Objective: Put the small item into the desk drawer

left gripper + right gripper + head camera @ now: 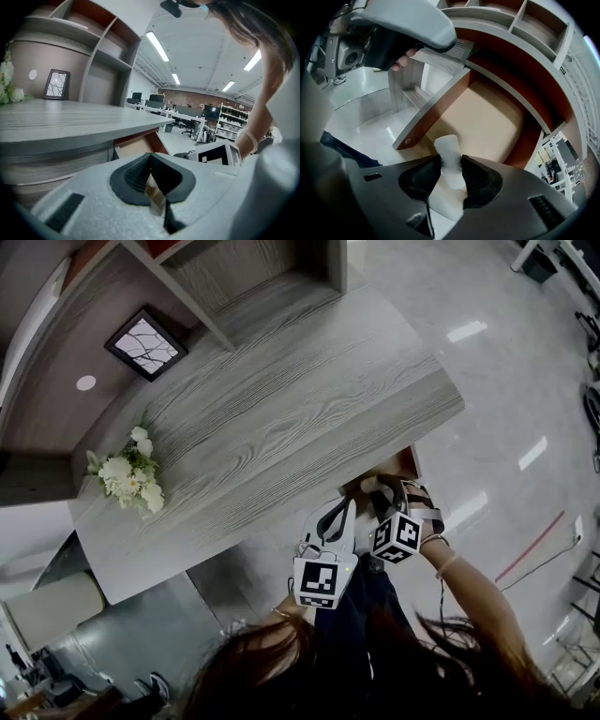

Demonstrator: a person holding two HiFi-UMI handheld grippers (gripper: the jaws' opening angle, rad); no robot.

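Though grip unclear overhead, right tongs (451, 165) pinch white item (447, 144).

A long grey wood-grain desk (281, 399) runs through an open-plan office, backed by a grey shelving unit (216, 277) with reddish-brown inner panels. A framed picture (145, 343) stands on the desk against the shelving, and a bunch of white flowers (127, 472) sits near one end. The pale, glossy floor (506, 362) mirrors the ceiling strip lights (157, 46). Rows of workstations (183, 115) and stocked racks (234, 123) fill the far side.
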